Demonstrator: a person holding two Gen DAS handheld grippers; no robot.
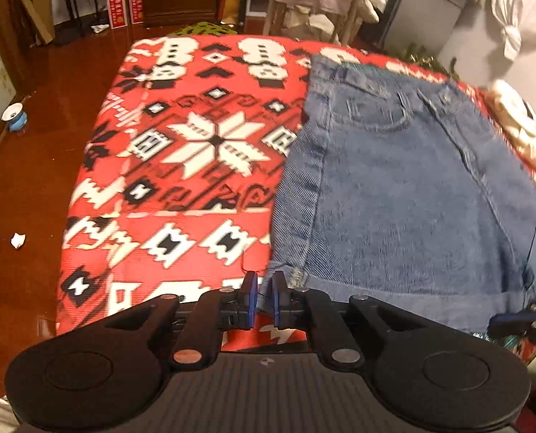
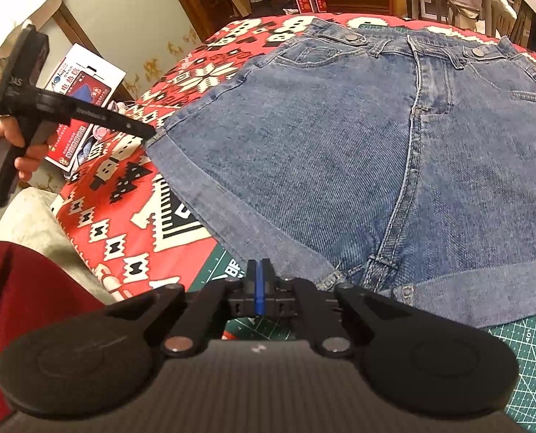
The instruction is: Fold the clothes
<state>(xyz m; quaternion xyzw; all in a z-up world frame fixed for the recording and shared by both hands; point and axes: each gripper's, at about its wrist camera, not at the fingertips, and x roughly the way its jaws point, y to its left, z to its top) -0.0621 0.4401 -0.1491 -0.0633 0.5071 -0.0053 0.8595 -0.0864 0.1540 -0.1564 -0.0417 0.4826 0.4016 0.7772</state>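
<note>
A: Where are the shorts (image 2: pixel 340 137) being kept?

B: They are being laid flat on the red blanket (image 1: pixel 181 151) covering the surface, waistband toward 12 o'clock and cuffed hems toward 6 o'clock. In the right wrist view, the near hem is being draped over a green mat (image 2: pixel 524 357).

A: How is the left claw (image 1: pixel 264 297) being held?

B: It is being held slightly parted, a narrow gap being left between its blue pads (image 1: pixel 250 296). The corner of the shorts' hem at 6 o'clock in the left view is sitting at that gap, but whether cloth is actually being pinched cannot be told. In the right view the same claw (image 2: pixel 149 131) is being pointed at the hem corner at 9 o'clock, with a hand (image 2: pixel 1 144) being wrapped around its grip.

A: And the right claw (image 2: pixel 259 285)?

B: It is being kept clenched, pads pressed together, just short of the near hem edge. No cloth is being seen between them.

A: Anything beside the surface?

B: A printed box (image 2: pixel 84 108) is being shown at 9 o'clock, beyond the blanket's edge.
</note>
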